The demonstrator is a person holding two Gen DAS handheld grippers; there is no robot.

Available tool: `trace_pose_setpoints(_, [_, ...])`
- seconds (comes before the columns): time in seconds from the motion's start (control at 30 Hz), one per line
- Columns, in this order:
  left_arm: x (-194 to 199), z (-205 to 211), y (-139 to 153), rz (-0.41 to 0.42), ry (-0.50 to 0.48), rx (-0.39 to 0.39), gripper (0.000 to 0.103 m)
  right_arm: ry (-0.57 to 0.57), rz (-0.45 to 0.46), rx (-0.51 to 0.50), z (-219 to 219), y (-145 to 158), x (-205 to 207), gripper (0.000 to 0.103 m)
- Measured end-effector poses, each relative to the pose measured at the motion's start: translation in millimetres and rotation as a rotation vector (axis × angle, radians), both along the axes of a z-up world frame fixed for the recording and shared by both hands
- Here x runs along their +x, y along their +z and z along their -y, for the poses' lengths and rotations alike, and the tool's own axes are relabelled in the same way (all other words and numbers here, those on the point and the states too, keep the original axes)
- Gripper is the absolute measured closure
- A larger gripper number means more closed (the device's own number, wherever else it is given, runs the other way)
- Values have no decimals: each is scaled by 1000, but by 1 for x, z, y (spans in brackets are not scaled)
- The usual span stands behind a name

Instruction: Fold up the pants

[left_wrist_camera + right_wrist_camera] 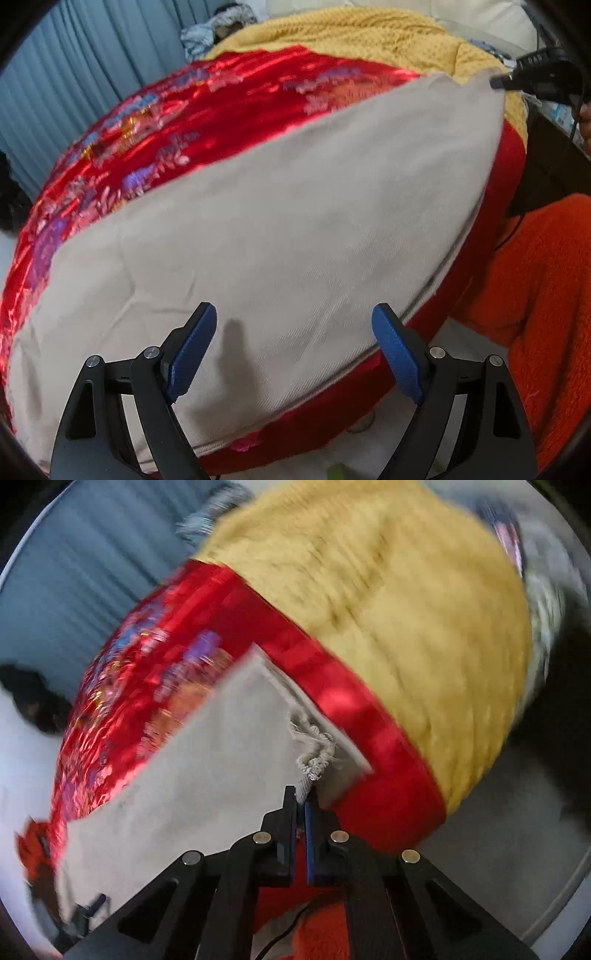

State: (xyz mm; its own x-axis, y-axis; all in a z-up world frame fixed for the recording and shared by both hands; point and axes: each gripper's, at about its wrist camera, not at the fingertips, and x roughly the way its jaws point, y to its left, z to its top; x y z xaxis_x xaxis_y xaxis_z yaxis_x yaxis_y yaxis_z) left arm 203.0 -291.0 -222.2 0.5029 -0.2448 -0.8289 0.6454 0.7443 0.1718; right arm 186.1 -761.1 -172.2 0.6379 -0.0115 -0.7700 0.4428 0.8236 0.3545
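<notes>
Beige pants (277, 229) lie spread flat on a red satin bedcover (221, 110). My left gripper (295, 310) hovers open just over the pants' near edge, nothing between its blue pads (192, 354). In the right wrist view the pants (207, 760) end in a waistband corner with a knotted beige drawstring (314, 764). My right gripper (301, 794) is shut on that drawstring, which runs into the narrow gap between its fingers. In the left wrist view the right gripper (496, 82) shows as a black shape at the pants' far right corner.
A yellow knitted blanket (388, 609) covers the bed beyond the red cover. Blue-grey curtains (74, 74) hang at the far left. A person's orange sleeve (535, 295) is at the right of the bed, with pale floor (498, 812) below.
</notes>
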Motion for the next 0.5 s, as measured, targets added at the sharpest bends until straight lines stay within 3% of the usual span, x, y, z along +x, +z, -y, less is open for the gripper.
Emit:
trace_pose_setpoints(0.03, [0,1,-1,-1,0,2,15,28,33,-56,-4,9,1,100])
trace_pose_setpoints(0.1, [2,5,-7,-14,-2,21,16,65,-8,-121,-8,2,9,100])
trace_pose_setpoints(0.2, [2,6,-12,-18,-2,30,16,8,-121,39,21,-47,12,98])
trace_pose_setpoints(0.23, [2,6,-11,-19,1,24,16,-10,-112,112,30,-53,9,98])
trace_pose_setpoints(0.27, [2,5,-11,-22,3,21,16,-38,-47,156,39,-50,1,91])
trace_pose_setpoints(0.3, [3,5,-11,-24,4,20,16,-66,-14,154,43,-45,-5,75])
trace_pose_setpoints(0.37, [3,5,-12,-26,6,17,16,-116,52,204,54,-38,-22,55])
trace_pose_setpoints(0.5, [4,6,-13,-27,11,12,15,-148,88,428,63,-50,-36,55])
